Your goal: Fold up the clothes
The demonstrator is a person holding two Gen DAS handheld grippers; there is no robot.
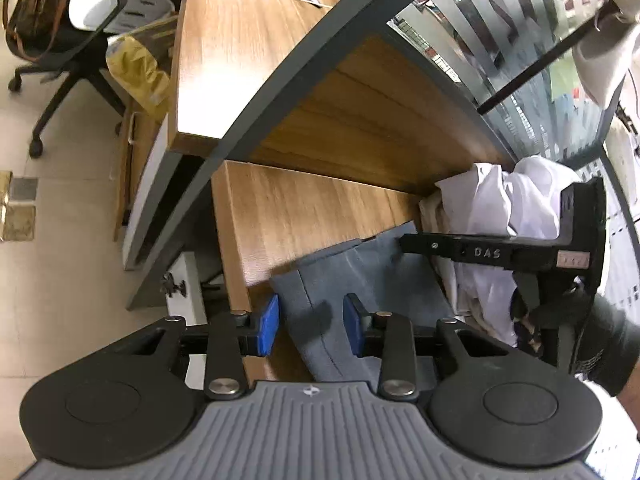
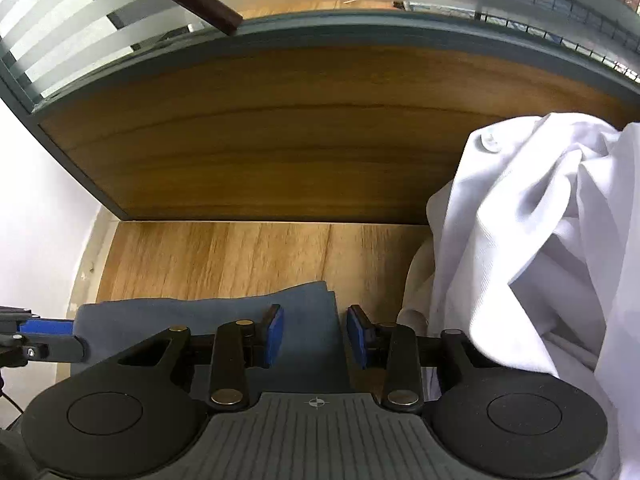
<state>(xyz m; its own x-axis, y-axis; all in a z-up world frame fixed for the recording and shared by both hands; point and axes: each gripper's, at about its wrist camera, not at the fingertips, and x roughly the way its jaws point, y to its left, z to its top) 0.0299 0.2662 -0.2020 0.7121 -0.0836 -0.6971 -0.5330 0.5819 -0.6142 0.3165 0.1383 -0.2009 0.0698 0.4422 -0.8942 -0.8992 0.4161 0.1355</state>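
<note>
Both grippers, left and right, stood apart over the limp grey cloth; I judged its corner edge best to pinch.

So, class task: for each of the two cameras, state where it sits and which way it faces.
Left wrist: on the left gripper, angled down at the grey-blue cloth; the right gripper and a gloved hand show.
Right wrist: on the right gripper, facing the wooden partition; the left gripper's blue pad shows.
Shared: cloth, white garment.
</note>
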